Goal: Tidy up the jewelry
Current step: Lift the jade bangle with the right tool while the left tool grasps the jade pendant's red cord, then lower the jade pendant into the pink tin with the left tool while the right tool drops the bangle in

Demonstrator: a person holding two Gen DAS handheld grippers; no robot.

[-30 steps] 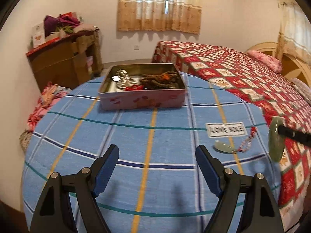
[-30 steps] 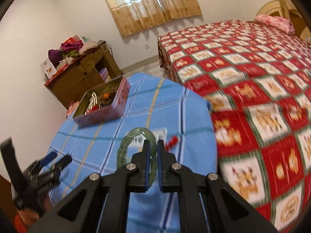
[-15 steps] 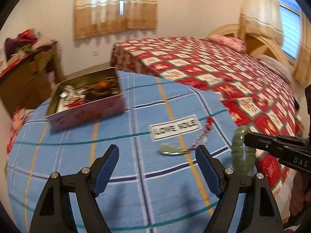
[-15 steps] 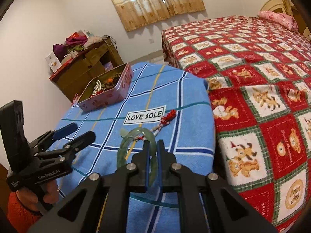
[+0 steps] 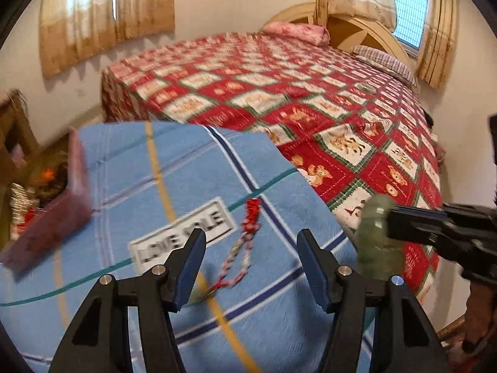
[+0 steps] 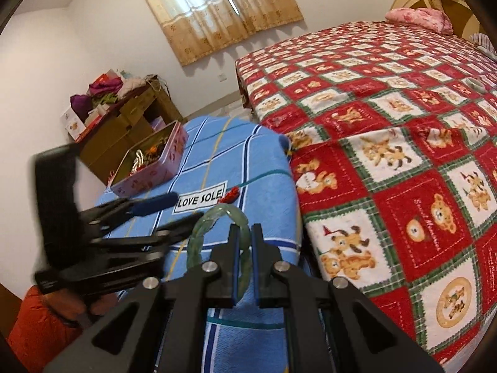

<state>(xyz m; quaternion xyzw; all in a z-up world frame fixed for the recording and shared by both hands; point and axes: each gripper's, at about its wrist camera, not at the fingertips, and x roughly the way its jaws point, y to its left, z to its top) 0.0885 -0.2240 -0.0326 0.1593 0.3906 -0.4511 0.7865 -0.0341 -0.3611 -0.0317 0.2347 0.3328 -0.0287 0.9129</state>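
A green jade bangle stands upright in my right gripper, which is shut on its rim. In the left wrist view the bangle hangs at the right, past the table's edge, on the right gripper. A red-and-white pendant cord with a red tassel lies on the blue checked cloth. My left gripper hovers over the cord with its jaws closing, and the cord shows in the gap below them, untouched. The pendant stone is mostly hidden behind the left finger. The left gripper also shows beside the bangle.
A pink tin holding several pieces of jewelry sits at the table's far left, blurred in the left wrist view. A red patchwork bed adjoins the table on the right. A cluttered wooden shelf stands against the wall.
My left gripper swung right from the tin to over the pendant cord, and its jaws narrowed. The right gripper, still holding the bangle, drew a little closer to the left one.
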